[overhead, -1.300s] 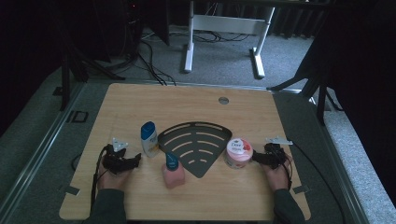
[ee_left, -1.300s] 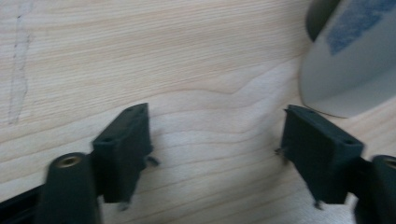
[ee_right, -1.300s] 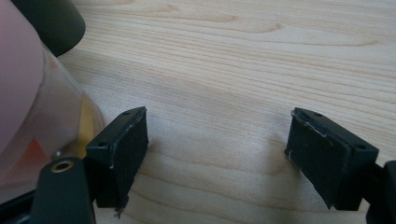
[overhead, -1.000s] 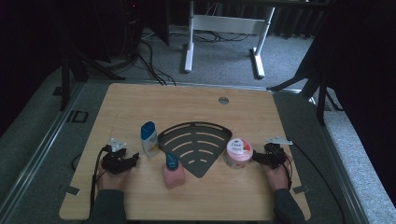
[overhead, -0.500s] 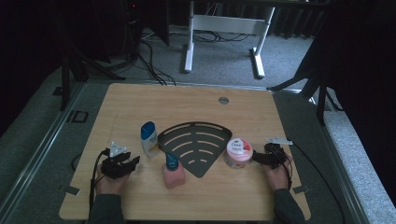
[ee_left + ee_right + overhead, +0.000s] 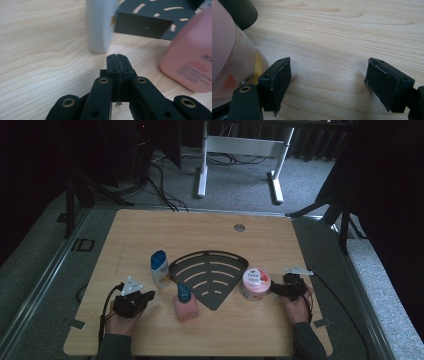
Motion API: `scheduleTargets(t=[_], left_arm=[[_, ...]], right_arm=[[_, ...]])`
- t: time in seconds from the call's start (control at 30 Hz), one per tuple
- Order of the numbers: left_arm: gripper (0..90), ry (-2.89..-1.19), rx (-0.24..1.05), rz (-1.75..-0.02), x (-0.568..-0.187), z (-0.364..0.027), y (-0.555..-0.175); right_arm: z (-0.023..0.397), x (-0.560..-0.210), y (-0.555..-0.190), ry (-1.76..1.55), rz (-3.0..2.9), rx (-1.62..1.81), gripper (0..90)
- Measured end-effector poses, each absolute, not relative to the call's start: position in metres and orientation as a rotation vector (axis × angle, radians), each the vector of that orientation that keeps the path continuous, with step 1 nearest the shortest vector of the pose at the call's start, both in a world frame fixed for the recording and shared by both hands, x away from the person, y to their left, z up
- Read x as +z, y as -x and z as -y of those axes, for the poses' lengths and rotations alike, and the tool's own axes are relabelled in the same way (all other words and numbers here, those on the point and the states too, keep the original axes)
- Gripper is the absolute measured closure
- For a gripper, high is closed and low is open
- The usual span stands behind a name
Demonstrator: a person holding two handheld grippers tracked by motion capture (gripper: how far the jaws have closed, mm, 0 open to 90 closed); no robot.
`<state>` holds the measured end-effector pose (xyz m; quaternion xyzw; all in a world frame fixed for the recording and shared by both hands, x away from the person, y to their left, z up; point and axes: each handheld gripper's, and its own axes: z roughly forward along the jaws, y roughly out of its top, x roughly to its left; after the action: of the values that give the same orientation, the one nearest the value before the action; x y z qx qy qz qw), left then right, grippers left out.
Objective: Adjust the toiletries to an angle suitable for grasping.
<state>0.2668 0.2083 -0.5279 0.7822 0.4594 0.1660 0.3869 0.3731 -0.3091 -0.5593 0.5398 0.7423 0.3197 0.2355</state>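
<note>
Risk at this moment centres on the left gripper (image 6: 117, 58), whose jaws have just been closing and now meet flat against each other with nothing between them. It sits low over the table (image 6: 150, 227), just short of the white shampoo bottle (image 6: 160, 268), which stands upright beside the left corner of the black slotted rack (image 6: 210, 277). Advancing in this condition would likely push the bottle rather than grasp it, and a tall, narrow container may topple toward the rack or slide away. The pink lotion bottle (image 6: 185, 304) stands close on the gripper's right, so a sideways correction could knock it over as well. The right gripper (image 6: 328, 82) rests with jaws spread wide and empty, one jaw just beside the round cream jar (image 6: 255, 283), apparently not pressing on it. Closing from this offset could nudge the jar against the rack edge instead of enclosing it.
</note>
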Motion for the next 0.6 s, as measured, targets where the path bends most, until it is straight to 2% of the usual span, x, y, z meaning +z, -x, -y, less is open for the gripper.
scheduleTargets(t=[0.6], left_arm=[[89.9,-2.011,0.345,-0.962,-0.501,-0.169,-0.238]], right_arm=[[0.309,-0.559,-0.373,-1.48,-2.036,0.877,20.2]])
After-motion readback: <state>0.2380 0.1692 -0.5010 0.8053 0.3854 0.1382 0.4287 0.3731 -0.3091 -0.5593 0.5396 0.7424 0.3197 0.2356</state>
